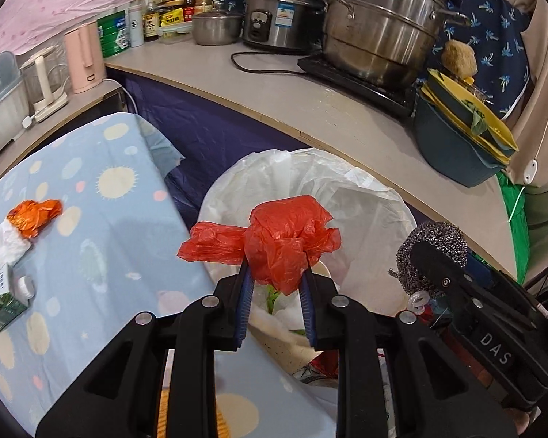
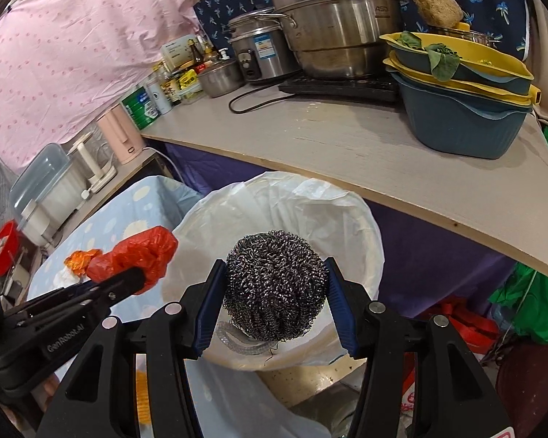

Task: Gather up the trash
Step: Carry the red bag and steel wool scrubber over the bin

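A: Left gripper [image 1: 276, 273] status?
B: Clamped on the red bag [image 1: 285, 237], above the bin [image 1: 376, 189].
A: Right gripper [image 2: 276, 292]?
B: Clamped on the steel scourer [image 2: 276, 284], also above the bin.

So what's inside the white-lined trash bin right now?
In the white-lined bin, the left wrist view shows green scraps and pale rubbish low down. The red plastic bag and steel scourer, both held above, hide the rest.
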The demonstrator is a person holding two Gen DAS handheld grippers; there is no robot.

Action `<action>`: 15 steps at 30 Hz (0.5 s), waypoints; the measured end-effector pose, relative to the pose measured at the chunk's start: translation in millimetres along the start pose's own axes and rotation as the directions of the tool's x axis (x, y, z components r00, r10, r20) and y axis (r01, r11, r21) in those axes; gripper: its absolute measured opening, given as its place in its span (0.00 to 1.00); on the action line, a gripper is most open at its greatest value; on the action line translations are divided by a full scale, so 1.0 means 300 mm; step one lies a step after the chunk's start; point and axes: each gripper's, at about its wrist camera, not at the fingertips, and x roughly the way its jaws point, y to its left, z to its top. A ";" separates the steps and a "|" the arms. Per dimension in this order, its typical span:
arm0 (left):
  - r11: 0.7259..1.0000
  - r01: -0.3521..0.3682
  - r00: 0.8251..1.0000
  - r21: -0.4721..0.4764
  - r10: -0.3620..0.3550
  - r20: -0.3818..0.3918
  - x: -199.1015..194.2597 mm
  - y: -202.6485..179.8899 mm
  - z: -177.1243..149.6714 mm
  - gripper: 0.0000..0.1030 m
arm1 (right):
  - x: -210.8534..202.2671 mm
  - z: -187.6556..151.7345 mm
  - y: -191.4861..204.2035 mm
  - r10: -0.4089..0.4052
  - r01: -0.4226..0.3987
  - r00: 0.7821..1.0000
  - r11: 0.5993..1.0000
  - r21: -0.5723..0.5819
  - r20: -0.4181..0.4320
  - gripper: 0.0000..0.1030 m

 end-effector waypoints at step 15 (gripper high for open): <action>0.998 -0.055 0.998 -0.004 0.055 -0.010 0.078 -0.028 0.053 0.40 | 0.058 0.043 0.019 -0.017 0.017 1.000 1.000 0.006 0.016 0.54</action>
